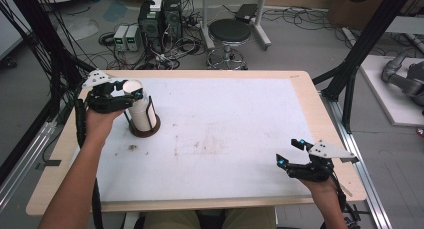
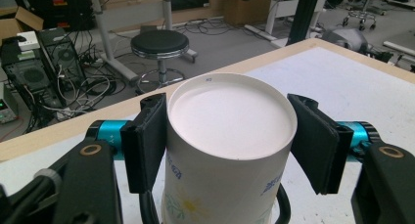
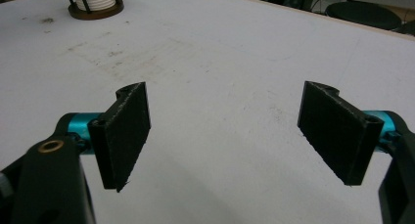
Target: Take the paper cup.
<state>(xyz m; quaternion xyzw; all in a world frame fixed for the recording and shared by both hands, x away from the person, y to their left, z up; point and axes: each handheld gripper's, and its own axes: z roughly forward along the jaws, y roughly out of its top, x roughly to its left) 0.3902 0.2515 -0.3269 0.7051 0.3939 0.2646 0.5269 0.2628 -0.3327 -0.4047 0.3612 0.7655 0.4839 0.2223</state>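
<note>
Table point(image 1: 280, 114): pale wooden top with a white mat over most of it; the mat carries faint brown smudges near its middle.

Stool point(image 1: 229, 31): round black seat on a chrome base, on the floor beyond the table's far edge, beside computer towers point(image 1: 160, 19) and tangled cables.

Cup stack point(image 1: 140, 106): white paper cups, nested upside down, at the left part of the mat near the far-left corner. In the left gripper view the flat bottom of the top cup point(image 2: 230, 119) faces the camera; blue print and a yellow flower mark show on its side.

Holder point(image 1: 146, 129): round dark brown base with thin black upright rods around the stack. It stands on the mat, and the stack sits upright inside it. In the right gripper view it shows at the far top left.

Left gripper point(image 1: 124, 91): held in the left hand point(image 1: 97, 121), at the top of the stack. Its jaws stand either side of the top cup; the left pad touches the cup wall, the right pad lies just beside it, with a thin gap showing near the rim. No firm clamp is seen.

Right gripper point(image 1: 291, 153): held in the right hand, low over the mat near the table's front-right corner, well apart from the stack. Jaws spread wide, nothing between them.
</note>
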